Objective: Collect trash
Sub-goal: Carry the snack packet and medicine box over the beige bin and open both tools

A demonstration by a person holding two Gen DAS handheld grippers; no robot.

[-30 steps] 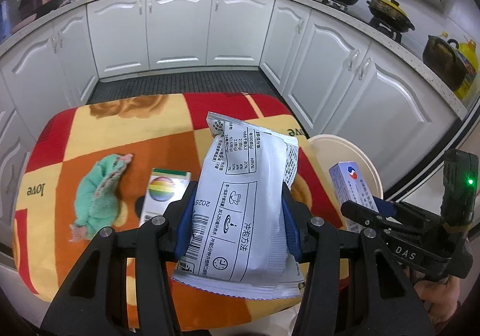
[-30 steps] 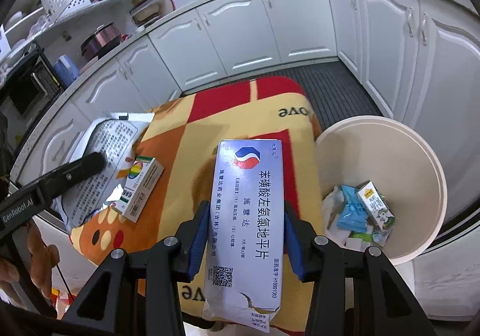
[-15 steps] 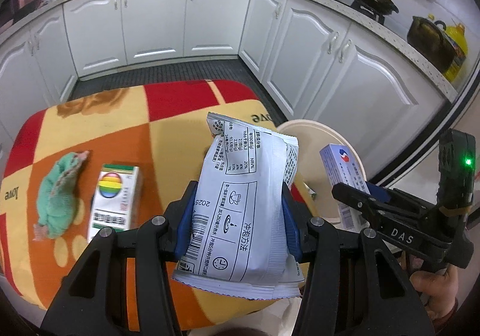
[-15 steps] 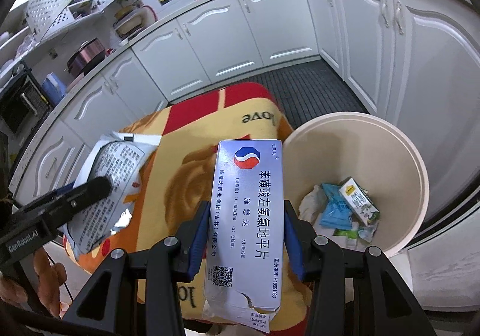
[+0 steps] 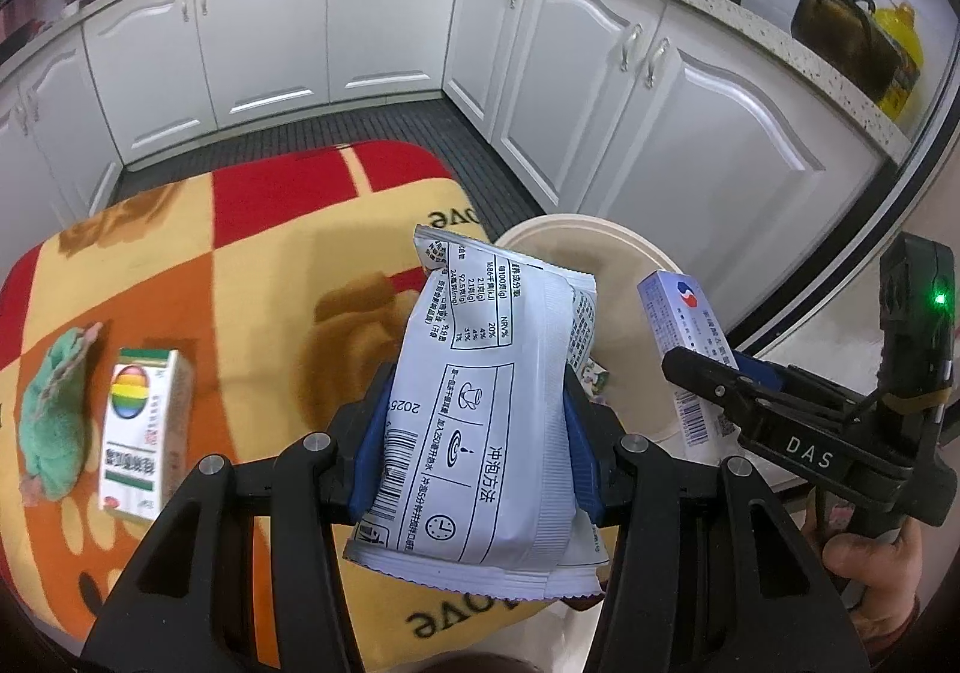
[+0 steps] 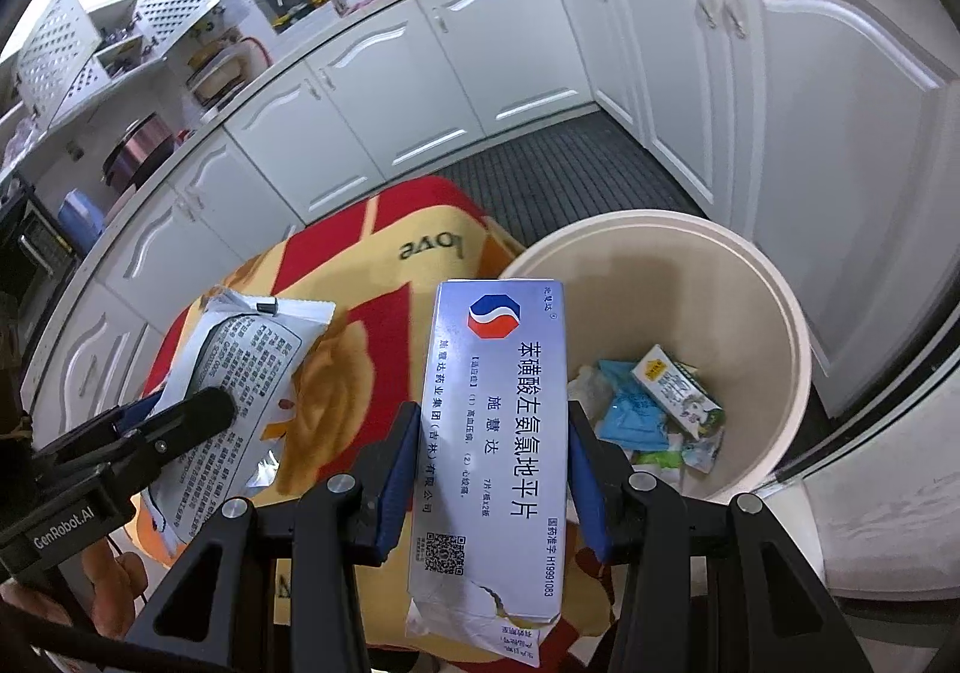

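My left gripper (image 5: 474,451) is shut on a white snack packet (image 5: 486,409), held above the table's right edge; the packet also shows in the right wrist view (image 6: 240,373). My right gripper (image 6: 489,469) is shut on a pale blue medicine box (image 6: 495,433), held beside the rim of a cream trash bin (image 6: 774,289); the box also shows in the left wrist view (image 5: 678,325). The bin (image 5: 576,229) stands on the floor right of the table and holds several wrappers and a small carton (image 6: 678,391).
A rainbow-printed box (image 5: 141,433) and a crumpled green cloth (image 5: 54,433) lie on the orange-red patterned tablecloth (image 5: 252,277) at the left. White kitchen cabinets (image 5: 384,18) surround the dark floor mat (image 6: 576,162).
Both grippers have moved right toward the bin with their loads. The bin now sits closer and larger in both views. Both grips are unchanged.
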